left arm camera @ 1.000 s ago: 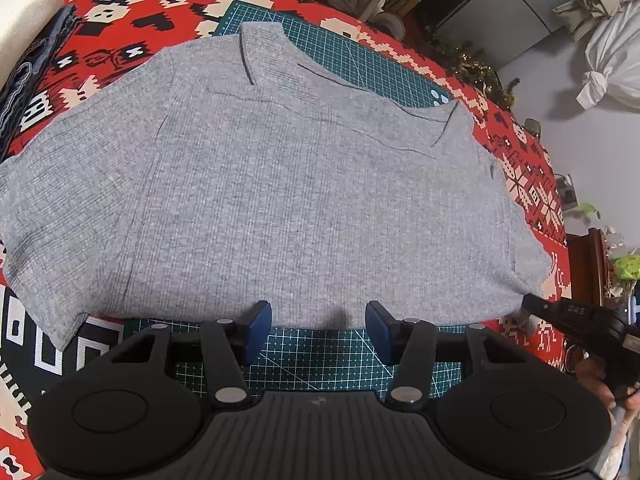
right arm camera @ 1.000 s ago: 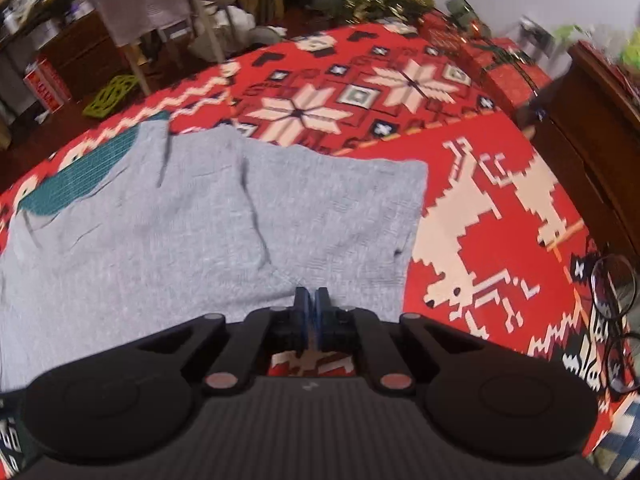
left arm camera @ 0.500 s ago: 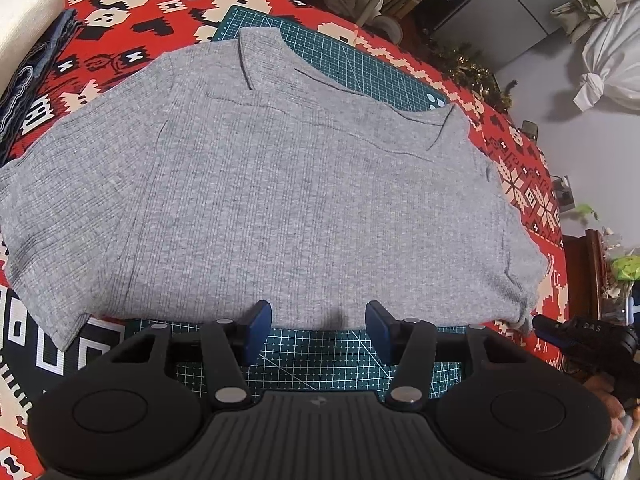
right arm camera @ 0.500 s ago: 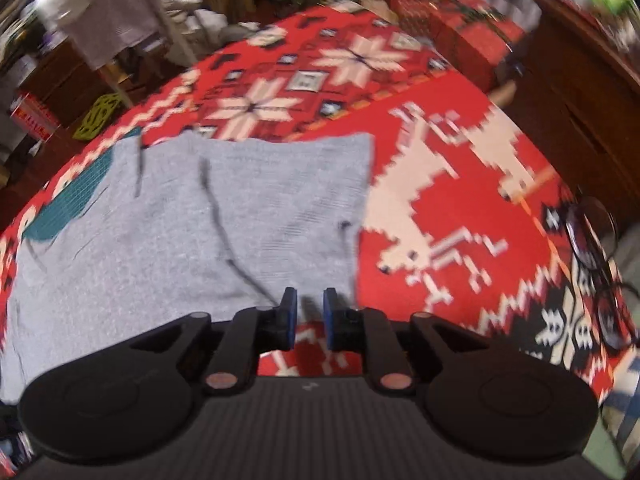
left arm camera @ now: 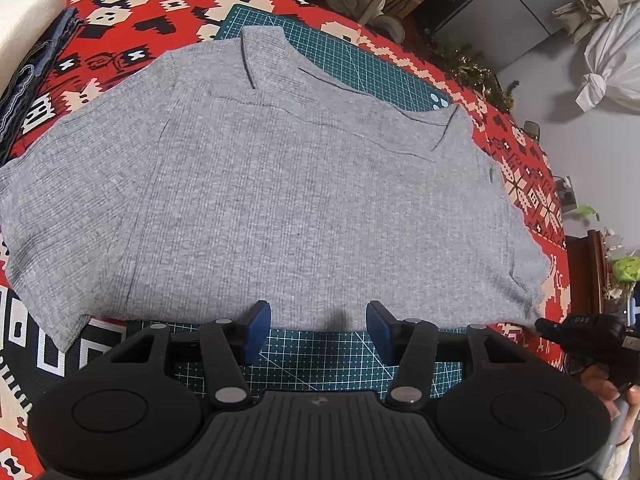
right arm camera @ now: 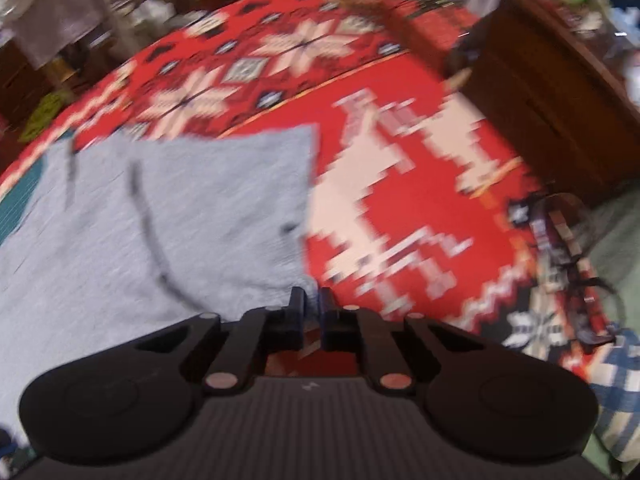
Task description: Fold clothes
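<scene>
On the table, over a red patterned cloth and a green cutting mat: one grey ribbed shirt, short-sleeved, spread flat, collar at the far side, hem toward the viewer.

Left tool: poised above the near hem at its middle, fingers spread, bare mat between them; the pads look clear of the cloth.

Right tool: at the shirt's near right corner, by the sleeve; jaws closing, a narrow gap left. The right wrist view is blurred, so whether cloth lies between the pads cannot be told; the corner appears just beside them, not pinched.

Handling, by estimate: light, soft, limp knit; sags and stretches if lifted by one point, and drags on the cloth beneath instead of sliding. Not fragile.

Where to take hold, by estimate: the hem corners or the sleeve edges, pinching both layers together, one tool at each end so the fold line stays straight.

Also present: folded dark fabric at the far left, well apart; eyeglasses at the right.
</scene>
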Available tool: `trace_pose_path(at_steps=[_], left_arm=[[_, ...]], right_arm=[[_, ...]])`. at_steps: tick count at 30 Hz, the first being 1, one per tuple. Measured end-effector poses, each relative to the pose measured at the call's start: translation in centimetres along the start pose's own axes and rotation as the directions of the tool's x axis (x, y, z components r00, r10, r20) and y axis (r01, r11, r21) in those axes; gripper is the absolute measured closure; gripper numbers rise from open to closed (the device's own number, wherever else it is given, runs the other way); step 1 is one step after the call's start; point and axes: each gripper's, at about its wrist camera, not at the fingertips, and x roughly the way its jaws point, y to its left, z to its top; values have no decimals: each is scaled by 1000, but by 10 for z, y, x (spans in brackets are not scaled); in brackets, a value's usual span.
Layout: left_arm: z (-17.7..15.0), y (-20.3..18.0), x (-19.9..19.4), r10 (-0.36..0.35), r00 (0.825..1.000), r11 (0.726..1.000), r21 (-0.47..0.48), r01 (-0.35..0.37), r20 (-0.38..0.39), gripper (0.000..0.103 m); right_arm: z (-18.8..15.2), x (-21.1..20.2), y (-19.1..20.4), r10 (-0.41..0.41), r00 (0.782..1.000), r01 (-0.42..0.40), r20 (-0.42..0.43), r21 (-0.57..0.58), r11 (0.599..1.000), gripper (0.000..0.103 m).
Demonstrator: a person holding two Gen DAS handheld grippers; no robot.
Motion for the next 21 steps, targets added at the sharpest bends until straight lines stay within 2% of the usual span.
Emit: trace_pose_path(at_steps=[1, 5, 9, 11, 15, 18, 19, 21], left_arm=[[0, 0, 0, 3, 1000, 1000, 1, -3, 0, 50], [0, 2, 4, 17, 1000, 1000, -5, -17, -8, 50], [1, 3, 4, 19, 1000, 1000, -7, -19, -9, 50], [1, 3, 3, 17, 1000, 1000, -7, -17, -8, 50], [1, 3, 2, 14, 1000, 1000, -9, -14, -7, 50], [0, 2, 2, 13, 1000, 1000, -7, -13, -7, 50], [0, 2, 2, 13, 1000, 1000, -6, -13, -7, 50], [0, 1, 3, 14, 1000, 1000, -3, -14, -7, 50]], right_arm=[[2, -1, -3, -22, 1000, 21, 12, 17, 1000, 96], [7, 3, -15, -15, 1000, 15, 5, 81, 997, 96], [5, 4, -4, -63, 998, 63, 30, 11, 998, 95], [3, 4, -1, -44, 999, 45, 15, -26, 999, 93], [-5, -4, -6, -4, 999, 2, -40, -51, 999, 83], [-7, -17, -10, -16, 1000, 17, 9, -35, 999, 83], [-7, -23, -11, 4, 999, -3, 41, -23, 1000, 82], [-6, -36, -11, 109, 990, -106, 87, -33, 994, 81]])
